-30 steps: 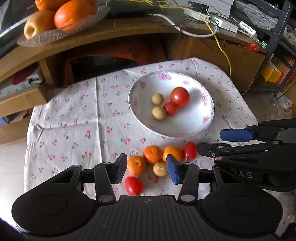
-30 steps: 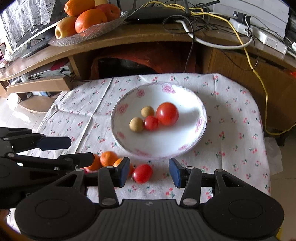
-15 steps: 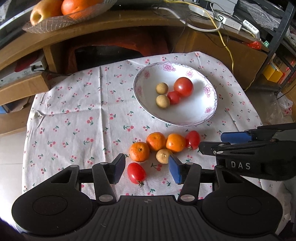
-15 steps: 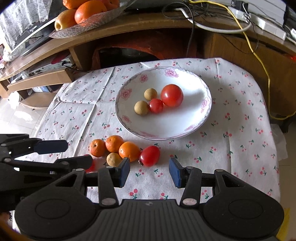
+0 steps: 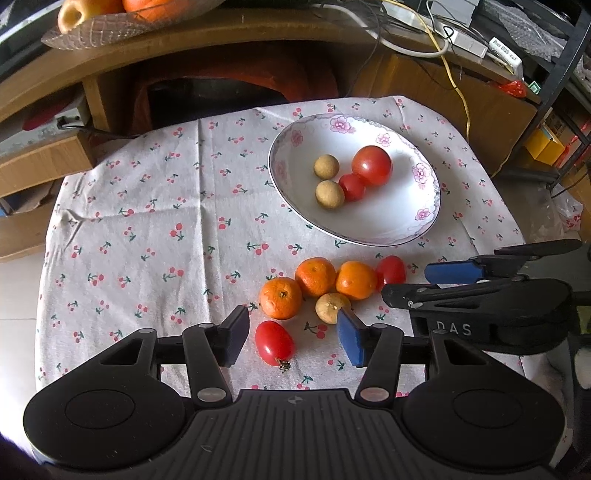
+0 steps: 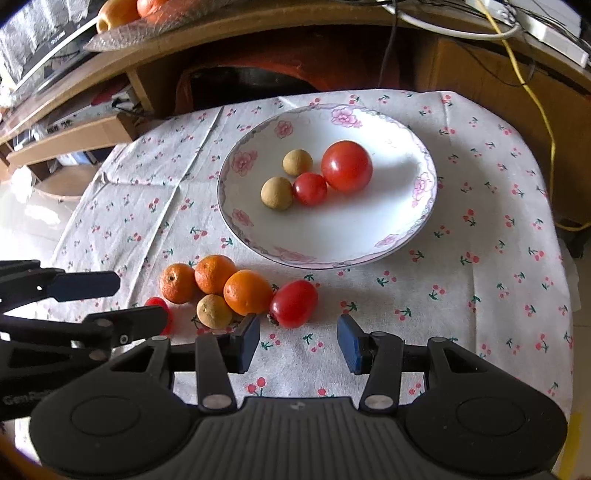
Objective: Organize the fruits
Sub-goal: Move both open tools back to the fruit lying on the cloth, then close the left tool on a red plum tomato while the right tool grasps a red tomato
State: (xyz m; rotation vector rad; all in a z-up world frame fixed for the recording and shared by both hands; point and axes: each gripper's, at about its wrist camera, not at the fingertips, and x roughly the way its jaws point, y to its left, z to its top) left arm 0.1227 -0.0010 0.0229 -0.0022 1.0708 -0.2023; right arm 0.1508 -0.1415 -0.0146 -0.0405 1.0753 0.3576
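Note:
A white flowered plate point(image 5: 369, 242) point(image 6: 332, 264) holds a large tomato point(image 6: 346, 166), a small tomato point(image 6: 309, 188) and two longans point(image 6: 276, 192). In front of it on the cherry-print cloth lie three mandarins point(image 5: 316, 277), a longan point(image 5: 330, 306) and two cherry tomatoes. My left gripper point(image 5: 293, 332) point(image 6: 140, 301) is open, and the near cherry tomato point(image 5: 275, 343) lies between its fingers, untouched. My right gripper point(image 6: 298, 332) point(image 5: 432, 282) is open just short of the other cherry tomato point(image 6: 293, 302), right of the mandarins.
A wooden cabinet point(image 5: 221, 40) with a glass dish of large fruit point(image 5: 110, 26) stands behind the small table. Cables point(image 6: 532, 96) hang at the back right. The cloth's edges point(image 5: 48, 258) drop off left and right. A metal shelf point(image 5: 554, 74) stands far right.
The right gripper has sunk toward the fruit cluster, which now looks larger. The left view has tipped down slightly and its jaws have widened a little.

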